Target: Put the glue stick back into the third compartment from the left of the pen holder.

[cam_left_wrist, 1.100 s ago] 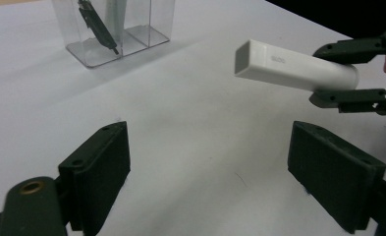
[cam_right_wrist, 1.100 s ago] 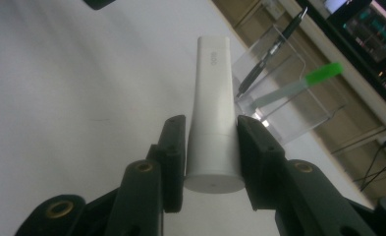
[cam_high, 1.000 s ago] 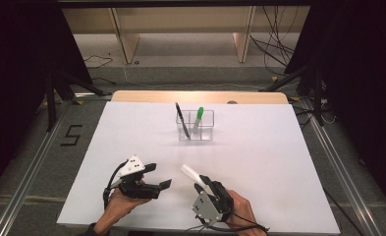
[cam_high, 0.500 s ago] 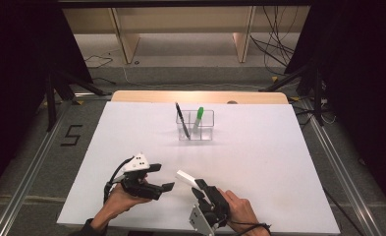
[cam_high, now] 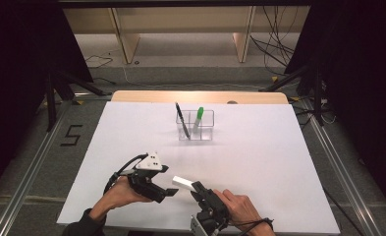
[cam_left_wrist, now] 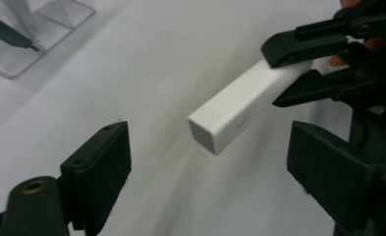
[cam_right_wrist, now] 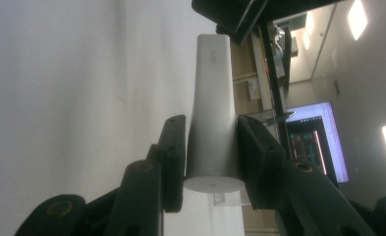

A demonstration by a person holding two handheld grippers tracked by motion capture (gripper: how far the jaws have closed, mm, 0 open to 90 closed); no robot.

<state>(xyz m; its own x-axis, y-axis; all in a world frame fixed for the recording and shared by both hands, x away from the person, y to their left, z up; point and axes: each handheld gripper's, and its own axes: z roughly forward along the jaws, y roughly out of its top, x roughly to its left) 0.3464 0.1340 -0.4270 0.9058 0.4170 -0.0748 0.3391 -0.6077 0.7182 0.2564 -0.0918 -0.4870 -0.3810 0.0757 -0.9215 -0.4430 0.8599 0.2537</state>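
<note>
A white bar (cam_high: pixel 183 183) is lifted off the white table (cam_high: pixel 259 157), near its front edge. My right gripper (cam_high: pixel 198 187) is shut on the bar's near end, and in the right gripper view (cam_right_wrist: pixel 210 147) both pads press its sides (cam_right_wrist: pixel 212 108). The free end (cam_left_wrist: pixel 230 113) points at my left gripper (cam_high: pixel 167 182). That gripper is open, and its jaws (cam_left_wrist: pixel 215 167) stand wide on either side of the free end without touching it. The right gripper (cam_left_wrist: pixel 298 64) shows at the upper right of the left gripper view.
A clear two-part holder (cam_high: pixel 203 132) stands at the middle back of the table. It holds a black pen (cam_high: pixel 180 118) and a green marker (cam_high: pixel 198 118). Dark floor and frame rails lie past the table's left and right edges.
My left gripper has moved a little right and up, toward the bar's free end. The bar has shifted slightly left and nearer in the right gripper's hold.
</note>
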